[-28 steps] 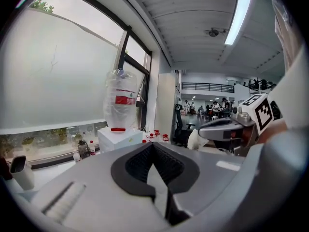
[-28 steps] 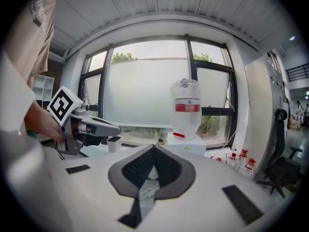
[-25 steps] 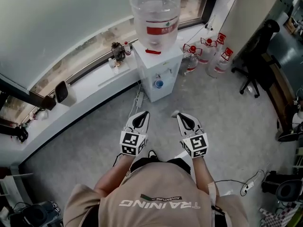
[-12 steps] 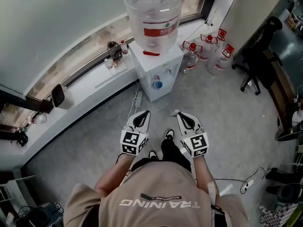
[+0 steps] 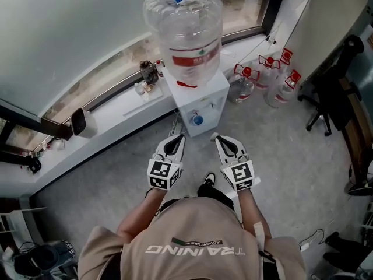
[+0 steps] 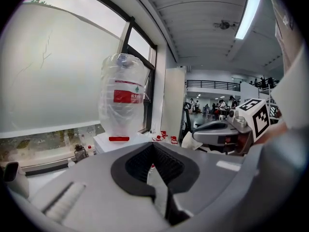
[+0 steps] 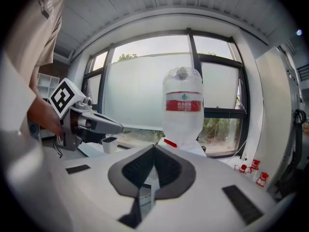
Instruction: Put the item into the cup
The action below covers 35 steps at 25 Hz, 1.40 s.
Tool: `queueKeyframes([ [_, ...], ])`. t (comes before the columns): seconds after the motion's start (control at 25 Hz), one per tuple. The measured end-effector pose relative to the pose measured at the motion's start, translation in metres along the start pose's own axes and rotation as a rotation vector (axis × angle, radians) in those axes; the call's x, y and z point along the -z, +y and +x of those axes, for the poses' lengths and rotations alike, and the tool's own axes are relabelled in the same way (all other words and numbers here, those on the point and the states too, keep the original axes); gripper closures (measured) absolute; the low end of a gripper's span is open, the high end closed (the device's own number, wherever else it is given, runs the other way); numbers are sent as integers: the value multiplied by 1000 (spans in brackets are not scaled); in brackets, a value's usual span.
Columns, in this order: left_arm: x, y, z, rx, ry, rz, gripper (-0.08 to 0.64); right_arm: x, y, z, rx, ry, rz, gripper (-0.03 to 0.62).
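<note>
— Item (image 6: 190, 140)?
— Small white scrap, pinched at the tip of the right tongs (image 5: 217, 137); left tongs (image 5: 176, 137) pressed together, empty.
— Cup (image 7: 109, 144)?
— On the window ledge (image 5: 116, 107), well apart, along from the water cooler (image 5: 198, 95).

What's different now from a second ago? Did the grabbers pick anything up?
The person stepped forward, so the water dispenser with its big bottle is now closer to the left gripper and the right gripper. Nothing was picked up or let go. Both grippers stay shut and empty, held side by side and pointing toward the dispenser.
</note>
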<state>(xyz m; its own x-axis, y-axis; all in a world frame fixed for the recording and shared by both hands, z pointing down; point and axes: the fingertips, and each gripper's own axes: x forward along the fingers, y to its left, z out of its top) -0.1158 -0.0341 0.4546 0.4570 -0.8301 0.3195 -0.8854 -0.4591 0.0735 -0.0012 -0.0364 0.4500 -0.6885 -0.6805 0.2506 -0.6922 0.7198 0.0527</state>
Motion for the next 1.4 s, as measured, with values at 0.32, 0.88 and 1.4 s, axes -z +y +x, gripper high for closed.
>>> queueKeyframes([
  [0.32,-9,26,29,-66,4,-126,552,9,-35,39,-64,-9,56,580],
  [0.88,-17,71,66,32,14,6,552,5,-45,86,42,33,66,580],
  [1.4,-4,83,102,180,60,23,552,11,-54,107,149,82,58,580],
])
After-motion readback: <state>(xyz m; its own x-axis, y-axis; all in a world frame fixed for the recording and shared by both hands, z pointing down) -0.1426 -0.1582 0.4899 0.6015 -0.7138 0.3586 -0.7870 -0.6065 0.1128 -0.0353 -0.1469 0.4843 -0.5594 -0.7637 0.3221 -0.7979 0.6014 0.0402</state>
